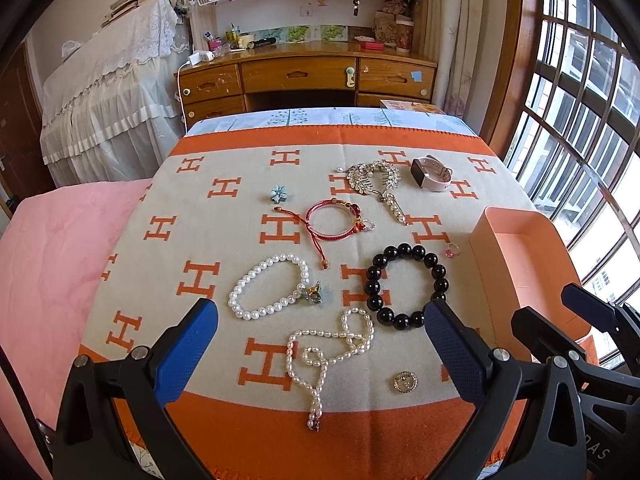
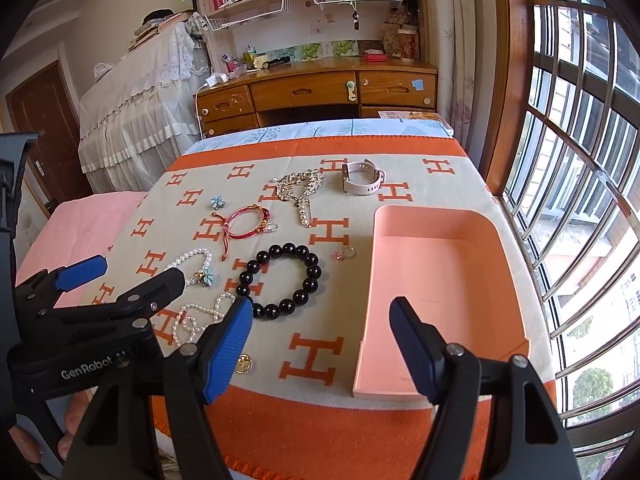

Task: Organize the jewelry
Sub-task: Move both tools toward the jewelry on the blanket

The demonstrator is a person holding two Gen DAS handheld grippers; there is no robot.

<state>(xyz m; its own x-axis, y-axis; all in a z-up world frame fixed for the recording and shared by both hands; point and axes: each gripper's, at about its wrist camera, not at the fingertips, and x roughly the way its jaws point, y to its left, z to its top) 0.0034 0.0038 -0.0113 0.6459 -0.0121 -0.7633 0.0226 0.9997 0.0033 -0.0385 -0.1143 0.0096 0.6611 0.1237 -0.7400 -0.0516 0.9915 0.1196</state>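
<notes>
Jewelry lies spread on an orange and beige blanket [image 1: 224, 208]. My left gripper [image 1: 320, 312] hovers open over a loose pearl necklace [image 1: 292, 360], between a pearl bracelet [image 1: 236, 292] and a black bead bracelet [image 1: 374, 287]. My right gripper [image 2: 322, 308] is open and holds nothing, above bare blanket between the black bead bracelet [image 2: 290, 248] and an empty pink box [image 2: 436, 272]. Farther back lie a red cord bracelet [image 1: 336, 202], a rhinestone comb [image 1: 372, 174], a pink watch [image 1: 432, 174], a blue flower clip [image 1: 280, 193] and a pink ring [image 1: 452, 250]. A gold brooch [image 1: 405, 382] sits nearest.
The blanket covers a bed with a pink sheet [image 1: 52, 264] to the left. A barred window [image 2: 580, 200] runs along the right, close behind the box. A wooden desk [image 1: 304, 72] with shelves stands beyond the bed's far end. A hand [image 2: 72, 420] holds the left tool.
</notes>
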